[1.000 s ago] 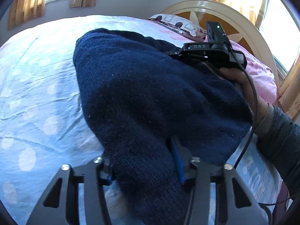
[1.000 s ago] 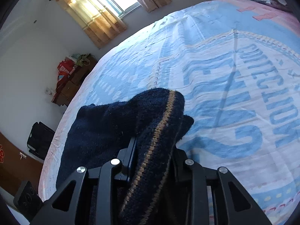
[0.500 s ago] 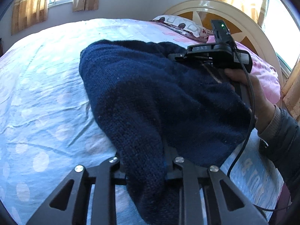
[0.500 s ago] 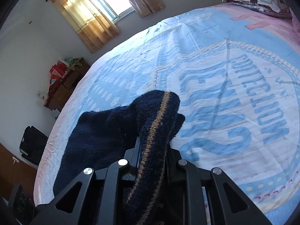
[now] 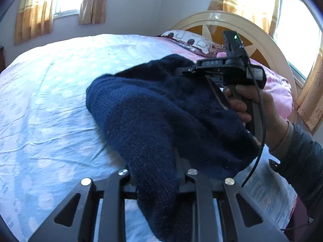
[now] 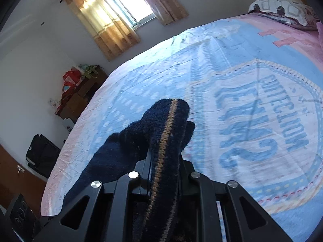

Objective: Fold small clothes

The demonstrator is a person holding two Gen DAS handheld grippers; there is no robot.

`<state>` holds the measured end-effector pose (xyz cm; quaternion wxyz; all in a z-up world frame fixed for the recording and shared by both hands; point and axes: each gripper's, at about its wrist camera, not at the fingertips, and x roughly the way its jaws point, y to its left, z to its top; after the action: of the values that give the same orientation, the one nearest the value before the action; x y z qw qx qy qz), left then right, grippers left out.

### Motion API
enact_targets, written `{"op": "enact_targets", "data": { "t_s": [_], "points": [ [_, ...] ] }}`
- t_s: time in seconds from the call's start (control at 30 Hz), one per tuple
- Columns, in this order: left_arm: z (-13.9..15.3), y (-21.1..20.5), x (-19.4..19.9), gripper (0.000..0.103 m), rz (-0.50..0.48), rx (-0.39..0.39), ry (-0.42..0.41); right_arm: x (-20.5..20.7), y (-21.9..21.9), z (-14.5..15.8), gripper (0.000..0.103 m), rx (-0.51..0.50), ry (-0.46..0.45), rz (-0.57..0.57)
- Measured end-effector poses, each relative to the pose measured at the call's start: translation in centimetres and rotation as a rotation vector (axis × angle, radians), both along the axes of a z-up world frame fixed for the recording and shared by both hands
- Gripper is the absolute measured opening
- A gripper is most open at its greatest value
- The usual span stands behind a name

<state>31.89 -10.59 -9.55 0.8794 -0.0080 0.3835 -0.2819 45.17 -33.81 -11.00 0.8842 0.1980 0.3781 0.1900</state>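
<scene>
A dark navy knitted garment [image 5: 153, 117] hangs between both grippers above the bed. My left gripper [image 5: 156, 173] is shut on one end of it; the knit covers the fingertips. My right gripper [image 6: 164, 157] is shut on the other end, an edge with a tan stripe [image 6: 167, 129]. In the left wrist view the right gripper's body [image 5: 226, 70] and the hand holding it [image 5: 252, 104] show at the far side of the garment. The garment's lower part sags onto the sheet.
The bed has a light blue and pink printed sheet [image 6: 252, 92]. A patterned pillow [image 6: 282, 10] lies by the round cream headboard [image 5: 232, 26]. A wooden cabinet with red bags [image 6: 80, 88] and a black bag [image 6: 42, 155] stand beyond the bed's far edge.
The left gripper's jaws have closed on the garment. Both grippers have risen, lifting the garment higher off the sheet and farther from the cameras.
</scene>
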Motion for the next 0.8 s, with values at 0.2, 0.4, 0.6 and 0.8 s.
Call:
{"op": "enact_targets", "data": {
  "t_s": [0.2, 0.4, 0.6, 0.8],
  "points": [
    [0.9, 2.1, -1.5, 0.023, 0.032, 0.011, -0.013, -0.6, 4.1, 0.0, 0.017, 0.028, 0.013, 0.058],
    [1.3, 6.0, -3.1, 0.023, 0.094, 0.026, -0.023, -1.0, 9.9, 0.1, 0.017, 0.053, 0.009, 0.141],
    [2.1, 10.2, -5.3, 0.023, 0.174, 0.034, -0.049, -1.2, 16.5, 0.6, 0.017, 0.066, 0.0, 0.243],
    [3.2, 13.5, -7.8, 0.023, 0.249, 0.055, -0.084, -1.8, 23.4, 1.3, 0.017, 0.075, -0.01, 0.344]
  ]
}}
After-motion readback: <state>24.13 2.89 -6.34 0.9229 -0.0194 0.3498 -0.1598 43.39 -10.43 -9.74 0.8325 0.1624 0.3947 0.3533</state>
